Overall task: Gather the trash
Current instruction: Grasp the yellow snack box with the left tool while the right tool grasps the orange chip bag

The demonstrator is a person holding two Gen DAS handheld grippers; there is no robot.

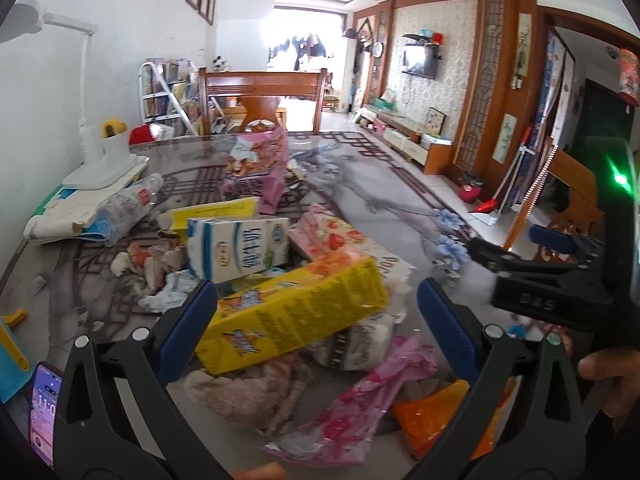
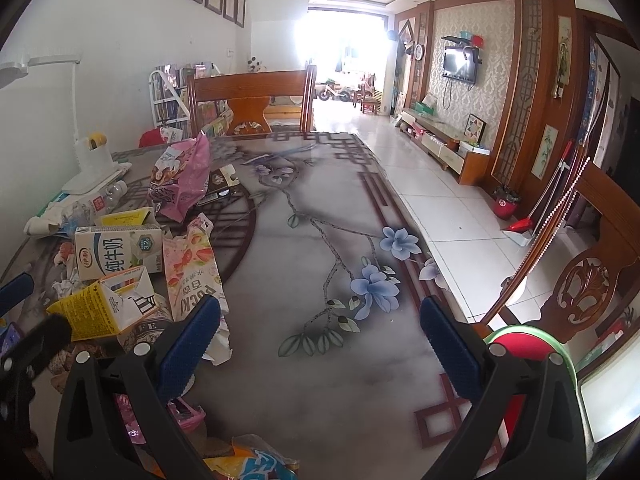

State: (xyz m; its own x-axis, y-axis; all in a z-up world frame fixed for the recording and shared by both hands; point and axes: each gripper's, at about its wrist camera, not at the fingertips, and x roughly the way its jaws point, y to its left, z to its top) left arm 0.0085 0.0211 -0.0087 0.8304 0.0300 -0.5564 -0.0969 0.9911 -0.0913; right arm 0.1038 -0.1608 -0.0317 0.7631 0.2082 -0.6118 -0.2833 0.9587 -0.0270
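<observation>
My left claw (image 1: 316, 308) is spread wide over the trash heap on the table (image 1: 372, 200), the yellow carton (image 1: 296, 316) lying between its fingers, ungripped. Behind it sit the milk carton (image 1: 240, 248) and a pink snack bag (image 1: 264, 164); a plastic bottle (image 1: 128, 208) lies toward the left edge. My right claw (image 2: 320, 320) hangs wide too, over bare tabletop near the right edge, holding nothing.

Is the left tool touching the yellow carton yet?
Cannot tell. In the left wrist view the left tool is open around the yellow carton; its left finger overlaps the carton's edge, but contact isn't plain.
</observation>
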